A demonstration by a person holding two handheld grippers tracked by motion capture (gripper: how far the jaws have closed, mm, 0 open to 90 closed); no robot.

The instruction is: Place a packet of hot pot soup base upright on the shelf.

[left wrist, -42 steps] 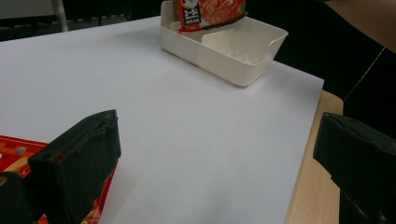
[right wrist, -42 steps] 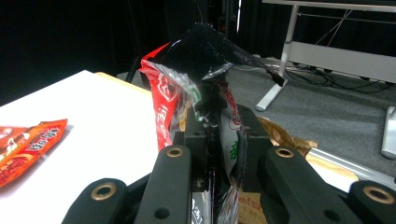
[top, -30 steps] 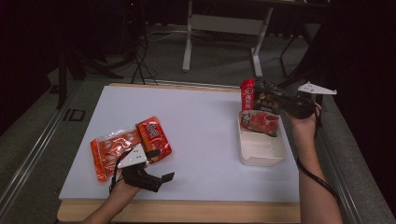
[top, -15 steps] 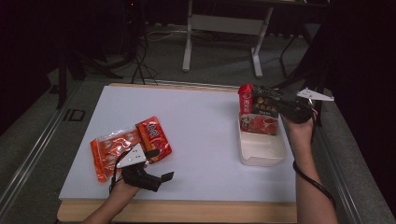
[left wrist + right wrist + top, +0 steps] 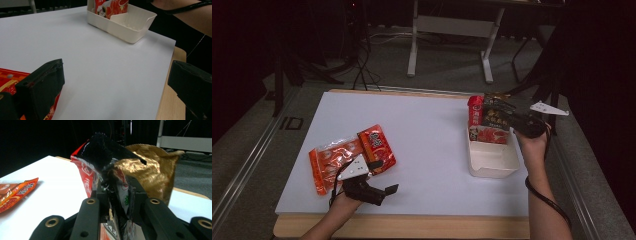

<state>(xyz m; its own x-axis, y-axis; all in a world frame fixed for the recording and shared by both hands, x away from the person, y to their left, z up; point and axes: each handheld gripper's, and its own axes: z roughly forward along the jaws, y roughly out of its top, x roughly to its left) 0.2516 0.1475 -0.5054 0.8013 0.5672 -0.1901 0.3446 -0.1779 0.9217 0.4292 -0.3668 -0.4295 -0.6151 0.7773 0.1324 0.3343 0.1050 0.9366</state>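
White table, seen from the high view, with a person's forearms entering from the near edge. At the right stands a cream bin, its near compartment bare and its far compartment holding upright packets; in the left gripper view the same bin appears with its divider and a red-printed packet behind it. At the left lie two flat orange-red packets, overlapping, just beside the resting left gripper; the left gripper view shows its jaws parted with nothing between them, one jaw over the edge of an orange packet. The right gripper is clamped on a dark black-and-gold packet, which stands upright among the packets at the far end of the bin; in the right gripper view this dark packet is pinched between the pads, with a red packet beside it and a gold one behind. Compared with the earlier frames, the right hand and its packet sit lower, nearer the bin's far compartment, while the left gripper is unmoved. The lowering suggests that the packet is being seated in the bin; release appears to be the step remaining, after which the two orange packets await transfer.
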